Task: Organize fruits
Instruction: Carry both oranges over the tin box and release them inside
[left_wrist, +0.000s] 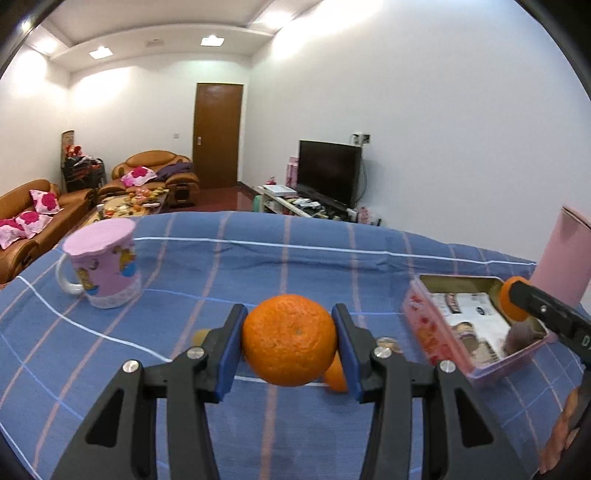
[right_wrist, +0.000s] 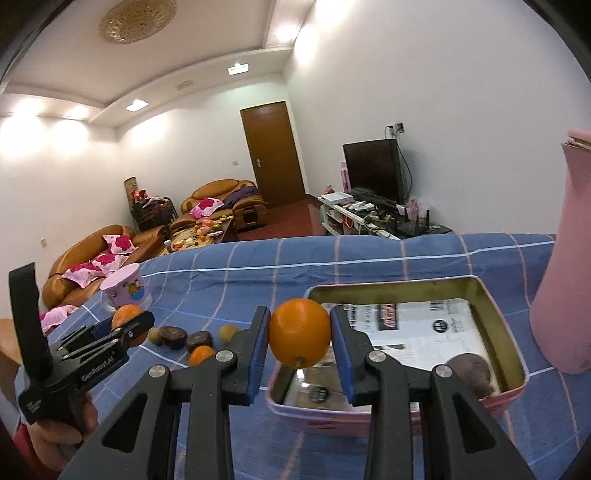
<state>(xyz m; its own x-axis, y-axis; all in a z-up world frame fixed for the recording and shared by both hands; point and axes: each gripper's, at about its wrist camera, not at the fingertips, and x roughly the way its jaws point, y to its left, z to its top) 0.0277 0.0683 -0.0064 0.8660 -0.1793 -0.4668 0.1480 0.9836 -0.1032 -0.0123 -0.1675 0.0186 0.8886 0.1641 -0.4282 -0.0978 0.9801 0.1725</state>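
My left gripper (left_wrist: 289, 341) is shut on a large tangerine (left_wrist: 289, 339) and holds it above the blue checked cloth (left_wrist: 258, 266); it also shows in the right wrist view (right_wrist: 127, 326). My right gripper (right_wrist: 300, 339) is shut on a smooth orange (right_wrist: 299, 338) over the near left edge of a pink tin box (right_wrist: 517, 347). The box holds a printed paper lining and a dark brown fruit (right_wrist: 471, 371). In the left wrist view the box (left_wrist: 424, 325) lies at the right with the right gripper (left_wrist: 517, 299) over it. Several small fruits (right_wrist: 184, 339) lie on the cloth.
A pink mug with a lid (left_wrist: 103, 266) stands at the left of the table. A tall pink bottle (right_wrist: 565, 258) stands right of the tin. Another orange fruit (left_wrist: 336, 373) lies under my left gripper. Sofas, a door and a TV are behind.
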